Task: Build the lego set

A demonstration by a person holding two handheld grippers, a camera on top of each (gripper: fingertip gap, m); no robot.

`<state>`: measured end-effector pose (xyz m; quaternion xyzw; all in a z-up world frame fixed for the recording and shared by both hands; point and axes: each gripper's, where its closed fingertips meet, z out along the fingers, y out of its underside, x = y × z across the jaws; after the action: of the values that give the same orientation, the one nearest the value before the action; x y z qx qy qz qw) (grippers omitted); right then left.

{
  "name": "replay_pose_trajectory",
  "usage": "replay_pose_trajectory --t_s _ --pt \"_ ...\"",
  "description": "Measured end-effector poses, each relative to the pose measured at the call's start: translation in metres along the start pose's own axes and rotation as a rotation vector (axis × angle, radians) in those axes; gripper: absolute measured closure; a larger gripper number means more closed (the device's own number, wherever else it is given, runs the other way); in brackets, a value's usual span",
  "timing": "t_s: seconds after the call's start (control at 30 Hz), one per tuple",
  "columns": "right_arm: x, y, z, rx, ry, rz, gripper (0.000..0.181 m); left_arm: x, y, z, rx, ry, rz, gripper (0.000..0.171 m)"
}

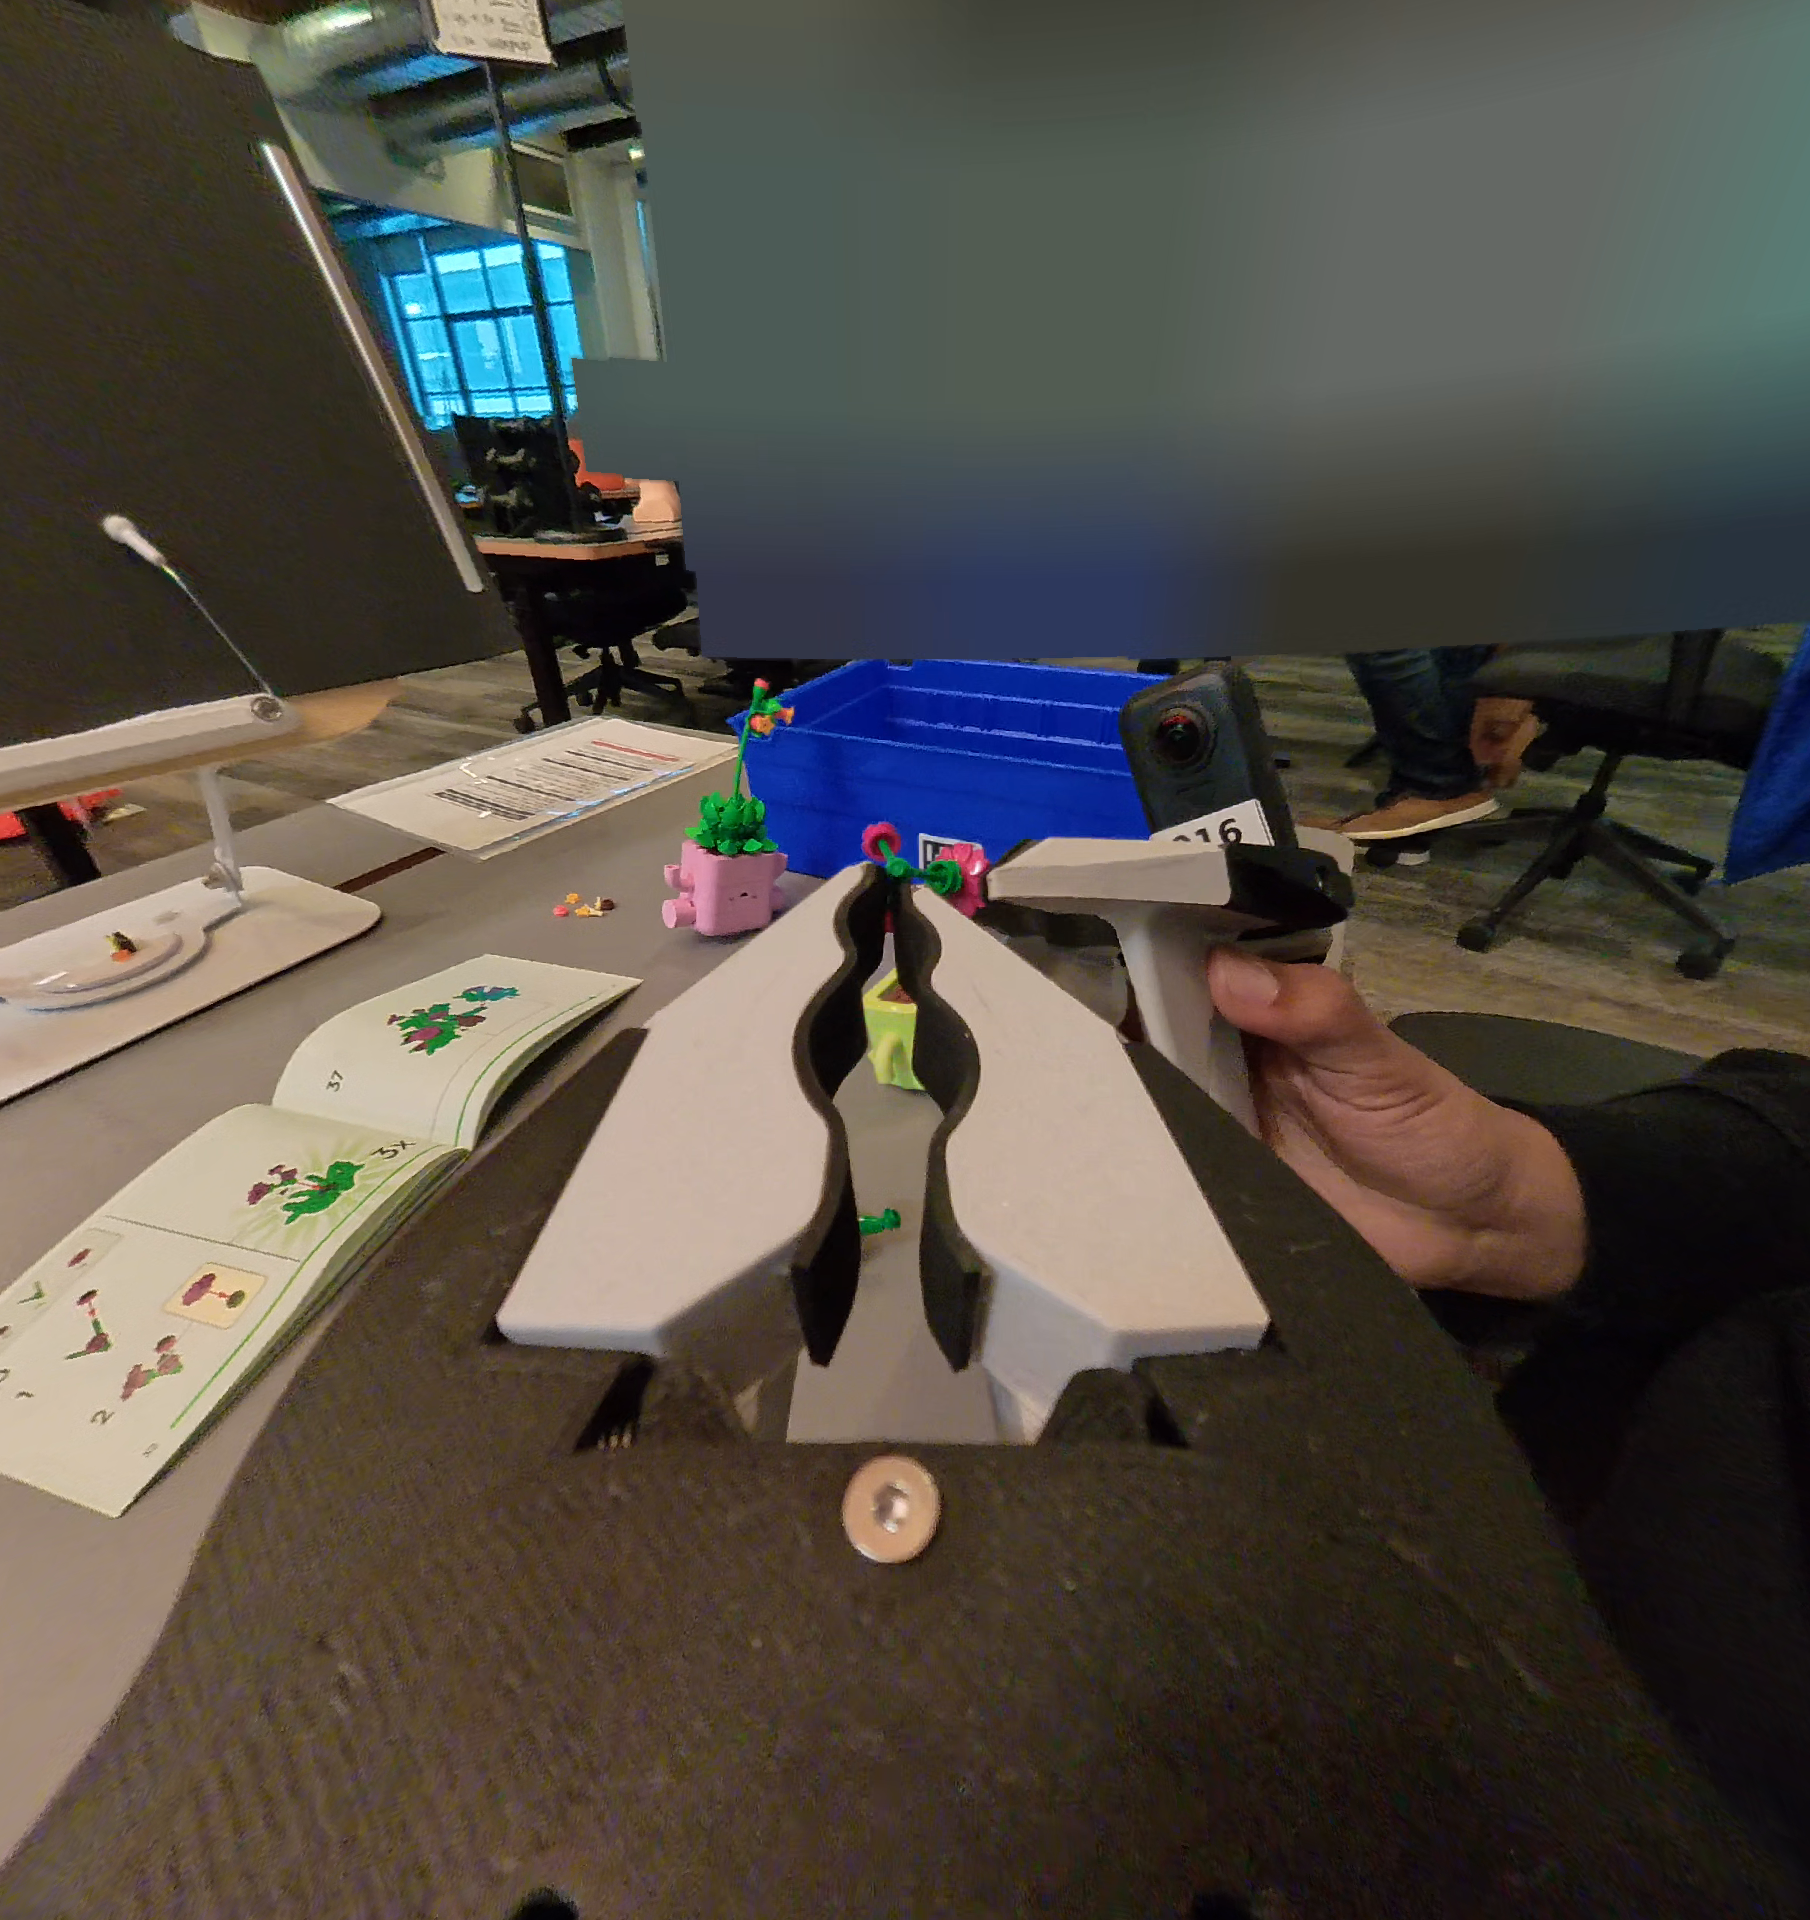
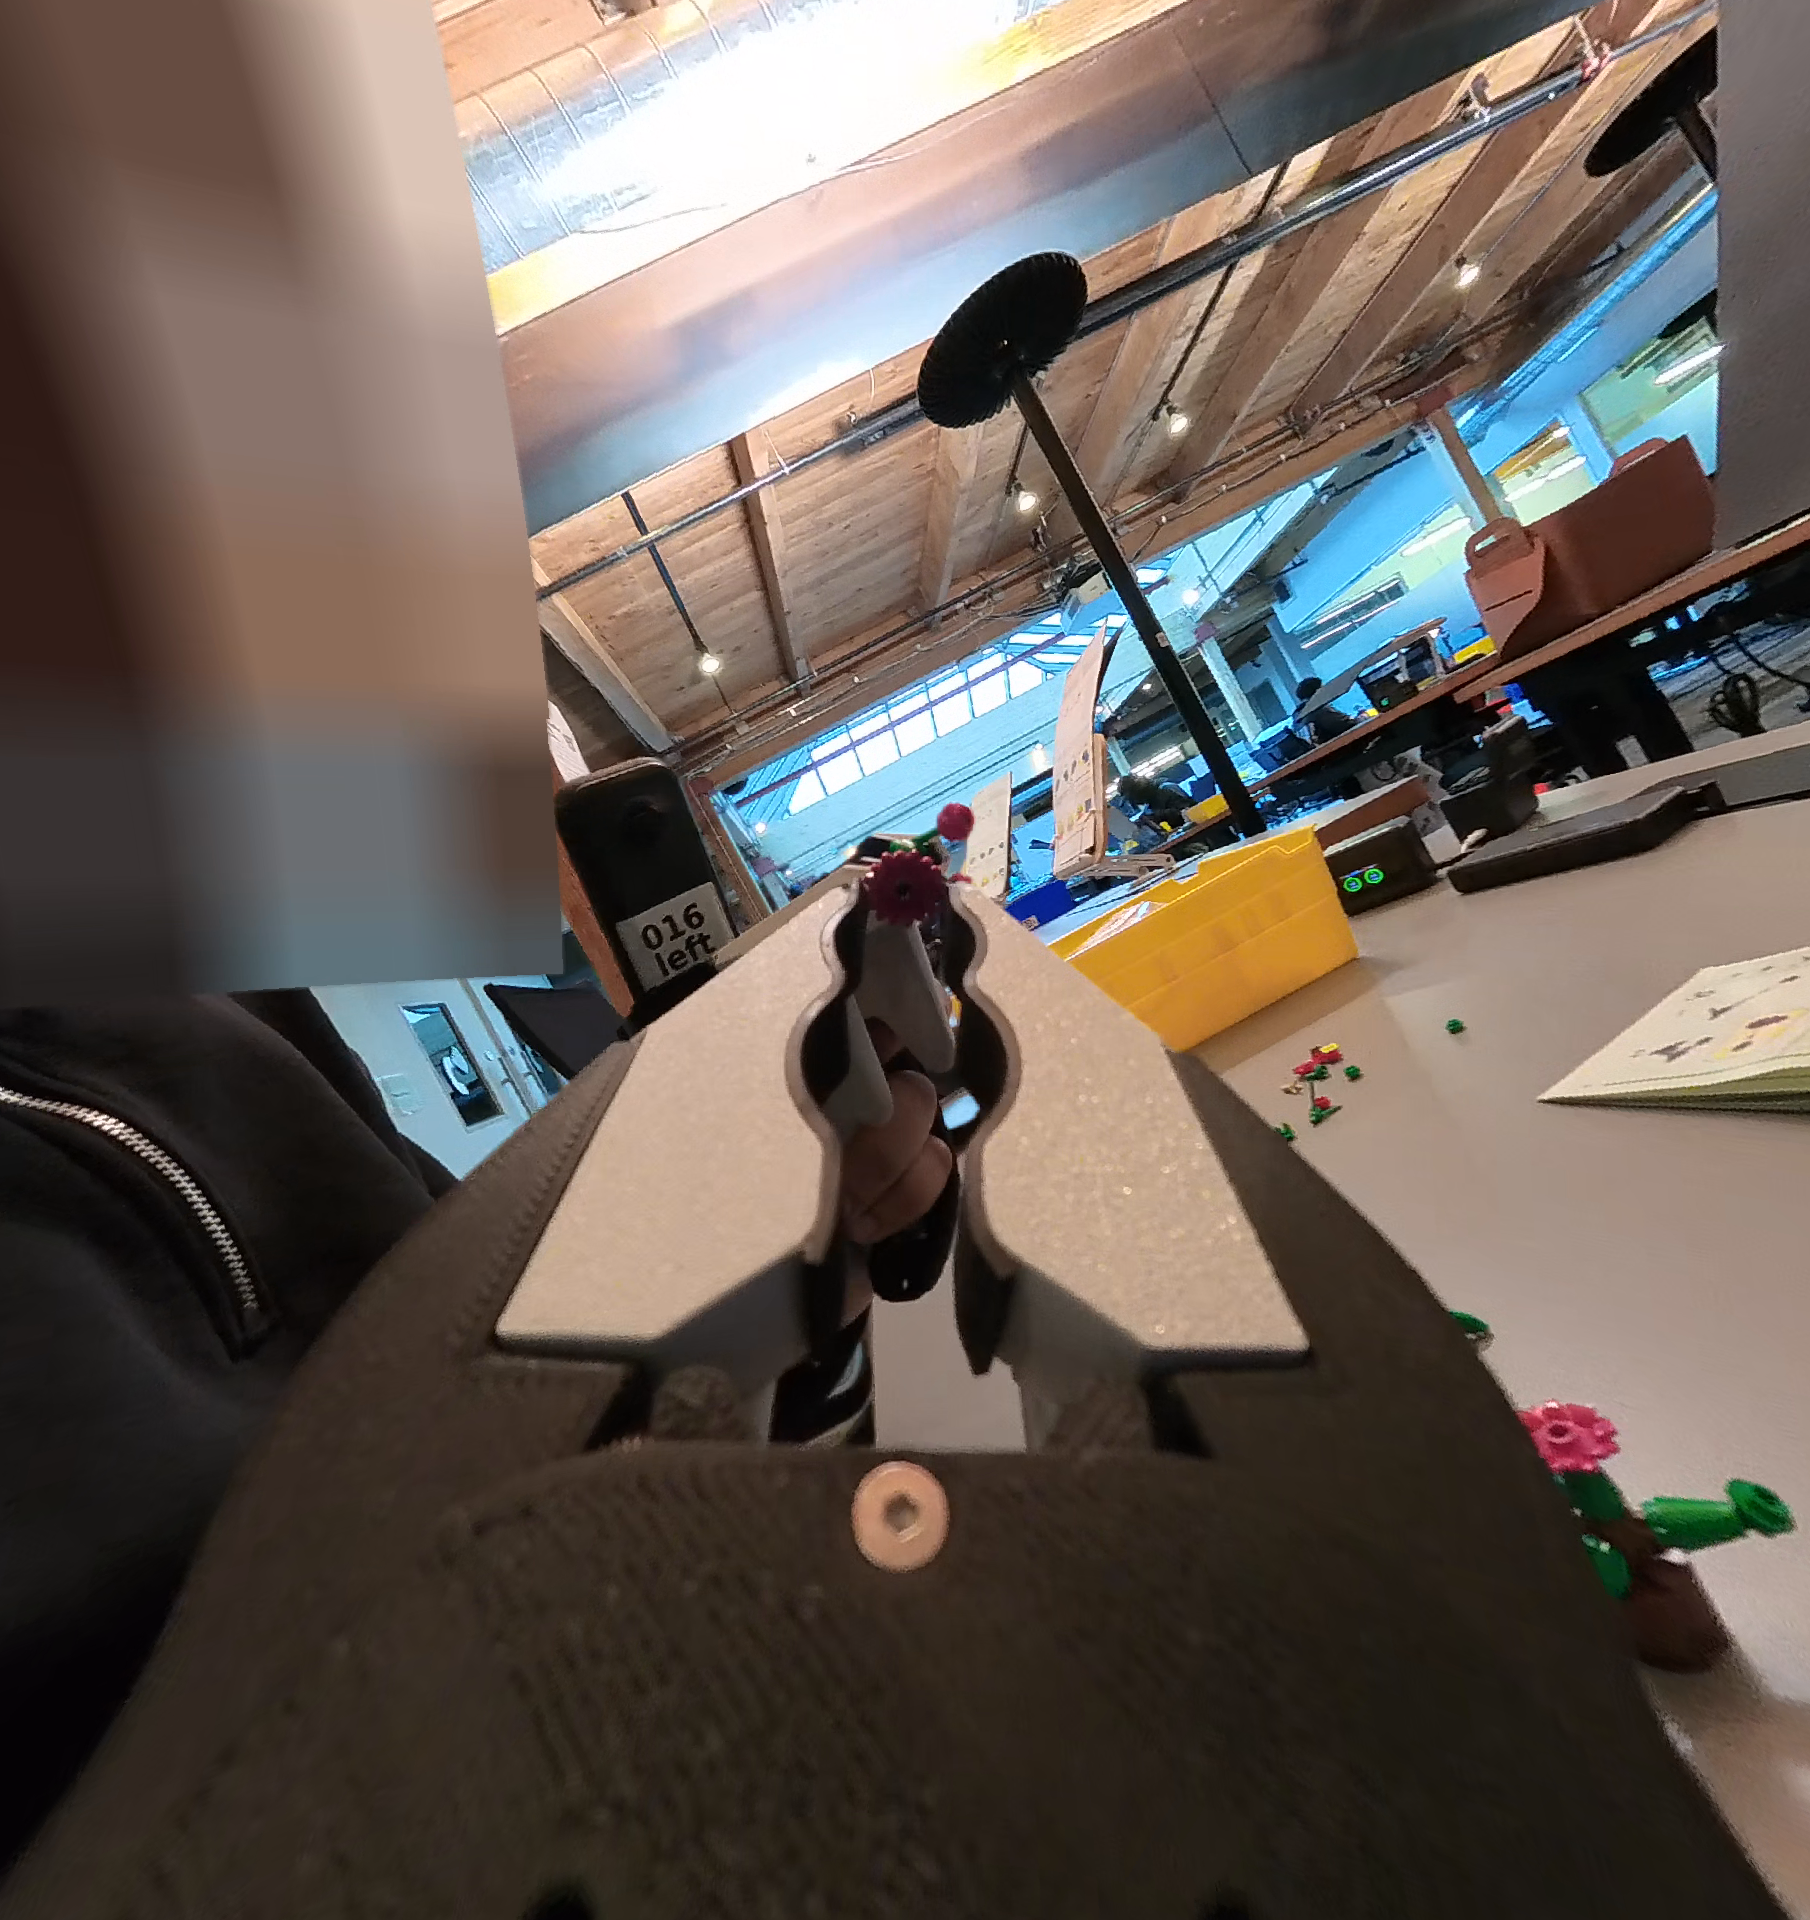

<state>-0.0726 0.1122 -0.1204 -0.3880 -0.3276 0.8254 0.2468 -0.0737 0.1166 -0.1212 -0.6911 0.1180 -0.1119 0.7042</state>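
Both claws meet in mid-air above the grey surface (image 1: 70, 1558). The left claw (image 1: 888, 883) pinches a green lego stem (image 1: 906, 868) with pink blossoms; the right claw (image 2: 906, 896) clamps a magenta flower (image 2: 901, 883) on it.

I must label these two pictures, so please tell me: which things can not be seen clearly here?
- Left wrist view: the lime pot shows only through the gap of the left gripper; the fingers cover its sides.
- Left wrist view: the blue bin hides its inside behind its near wall.
- Right wrist view: the flower stem is covered by the right gripper.
- Right wrist view: the brown pot is partly covered by the gripper body.
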Motion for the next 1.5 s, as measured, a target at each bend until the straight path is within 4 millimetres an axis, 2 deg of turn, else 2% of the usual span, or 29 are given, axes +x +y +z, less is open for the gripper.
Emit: replay_pose_trajectory --t_s 0.4,0.6,0.87,1.07,1.5 --pt "0.008 -0.001 -0.004 -0.020 0.048 -0.010 0.170 -0.001 0.007 0.003 -0.012 0.050 -0.071 0.171" --pt "0.010 0.003 -0.004 -0.051 0.068 -0.022 0.170 0.000 0.011 0.005 -0.018 0.093 -0.124 0.164" --pt "0.012 0.005 -0.005 -0.069 0.079 -0.025 0.169 0.002 0.008 0.002 0.007 0.154 -0.191 0.161" --pt "0.013 0.006 -0.005 -0.076 0.075 -0.021 0.169 0.000 0.009 0.001 0.007 0.162 -0.223 0.168" --pt "0.011 0.012 -0.001 -0.101 0.084 -0.043 0.169 0.001 0.008 0.001 0.021 0.199 -0.293 0.159"
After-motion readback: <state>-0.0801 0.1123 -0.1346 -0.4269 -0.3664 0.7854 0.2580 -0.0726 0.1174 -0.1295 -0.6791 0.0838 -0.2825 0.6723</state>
